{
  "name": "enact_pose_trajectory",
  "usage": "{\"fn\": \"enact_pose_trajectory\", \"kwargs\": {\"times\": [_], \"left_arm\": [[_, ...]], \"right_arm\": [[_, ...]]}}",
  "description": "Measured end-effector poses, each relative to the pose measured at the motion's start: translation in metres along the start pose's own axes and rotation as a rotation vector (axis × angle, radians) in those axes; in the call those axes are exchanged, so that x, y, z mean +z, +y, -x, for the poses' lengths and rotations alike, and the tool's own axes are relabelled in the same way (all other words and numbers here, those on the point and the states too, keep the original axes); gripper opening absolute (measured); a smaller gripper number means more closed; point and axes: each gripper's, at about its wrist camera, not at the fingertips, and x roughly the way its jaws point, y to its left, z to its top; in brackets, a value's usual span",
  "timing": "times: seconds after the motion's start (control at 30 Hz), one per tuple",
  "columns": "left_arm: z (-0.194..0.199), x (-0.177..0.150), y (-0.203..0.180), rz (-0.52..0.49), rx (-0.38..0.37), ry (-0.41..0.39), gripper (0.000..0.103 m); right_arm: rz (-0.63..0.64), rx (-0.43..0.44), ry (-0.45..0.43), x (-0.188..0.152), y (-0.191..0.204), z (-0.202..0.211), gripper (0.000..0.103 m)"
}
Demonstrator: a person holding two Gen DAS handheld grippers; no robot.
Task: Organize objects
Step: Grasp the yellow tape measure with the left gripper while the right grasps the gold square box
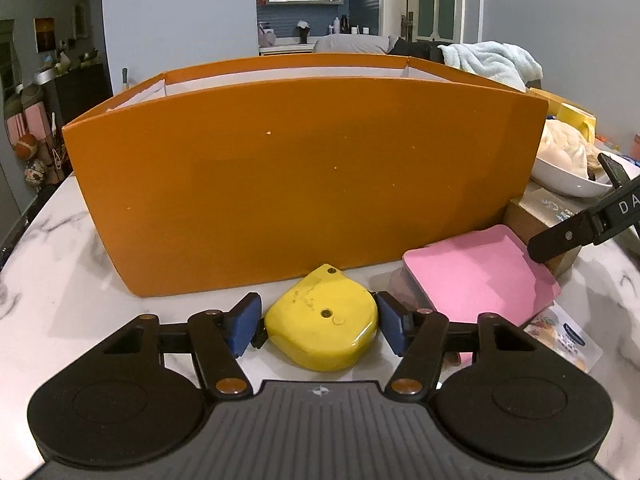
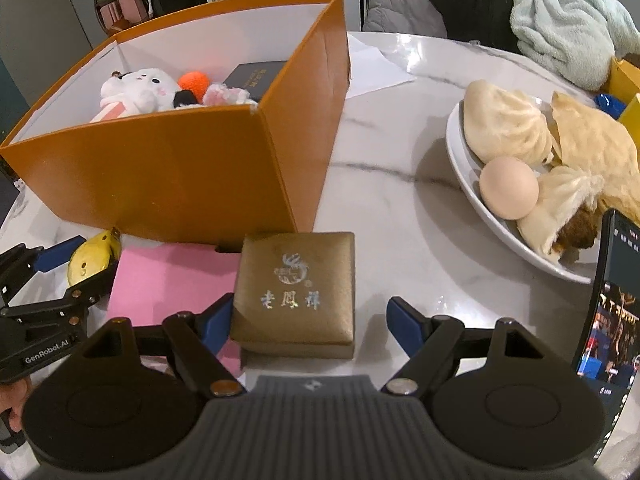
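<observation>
A yellow tape measure lies on the marble table in front of the orange box. My left gripper has its blue pads on both sides of it, closed against it. In the right wrist view the orange box holds a white plush toy, an orange ball and a dark box. My right gripper is open around a gold jewelry box; its left pad is near the box, its right pad stands apart. A pink pad lies beside the gold box.
A white plate with steamed buns and an egg sits at right. A phone stands at the right edge. A light-blue towel lies at the back. A snack packet lies under the pink pad.
</observation>
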Motion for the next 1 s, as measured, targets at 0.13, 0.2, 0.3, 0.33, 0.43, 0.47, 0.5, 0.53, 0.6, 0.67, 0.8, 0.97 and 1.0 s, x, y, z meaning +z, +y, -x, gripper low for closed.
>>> {"fn": "enact_pose_trajectory", "kwargs": {"times": [0.13, 0.2, 0.3, 0.33, 0.43, 0.47, 0.5, 0.53, 0.6, 0.67, 0.8, 0.97, 1.0], "left_arm": [[0.001, 0.000, -0.003, -0.017, 0.000, 0.004, 0.071], [0.004, -0.001, -0.004, -0.019, -0.001, 0.009, 0.071], [0.006, -0.001, -0.002, -0.012, -0.002, 0.016, 0.071], [0.007, -0.002, -0.001, -0.009, -0.002, 0.018, 0.071], [0.010, -0.003, 0.003, 0.003, -0.004, 0.025, 0.071], [0.011, -0.003, 0.004, 0.010, -0.006, 0.028, 0.071], [0.012, -0.004, 0.005, 0.016, -0.007, 0.030, 0.071], [0.013, -0.004, 0.007, 0.021, -0.008, 0.032, 0.071], [0.015, -0.005, 0.009, 0.025, -0.008, 0.035, 0.071], [0.017, -0.005, 0.010, 0.026, -0.006, 0.036, 0.071], [0.024, -0.003, 0.013, 0.038, -0.010, 0.030, 0.071], [0.033, 0.001, 0.013, 0.038, -0.014, 0.013, 0.071], [0.034, 0.002, 0.013, 0.036, -0.015, 0.010, 0.071]], "right_arm": [[-0.001, 0.033, 0.003, -0.001, 0.000, 0.003, 0.064], [0.011, 0.023, 0.005, -0.001, 0.002, 0.004, 0.064], [0.008, 0.024, 0.010, -0.001, 0.002, 0.005, 0.063], [0.011, 0.022, 0.011, -0.002, 0.002, 0.006, 0.063], [0.017, 0.014, 0.014, -0.002, 0.002, 0.009, 0.063], [0.016, 0.016, 0.014, -0.002, 0.001, 0.010, 0.063], [0.014, 0.018, 0.012, -0.002, 0.001, 0.012, 0.063], [0.014, 0.018, 0.008, -0.002, 0.001, 0.014, 0.063], [0.010, 0.022, 0.002, -0.001, -0.001, 0.018, 0.062], [0.008, 0.024, 0.001, -0.001, -0.002, 0.022, 0.062], [0.009, 0.025, 0.008, -0.002, -0.003, 0.028, 0.062], [0.005, 0.041, 0.004, -0.002, -0.004, 0.040, 0.062], [0.002, 0.044, 0.003, -0.001, -0.005, 0.043, 0.062]]}}
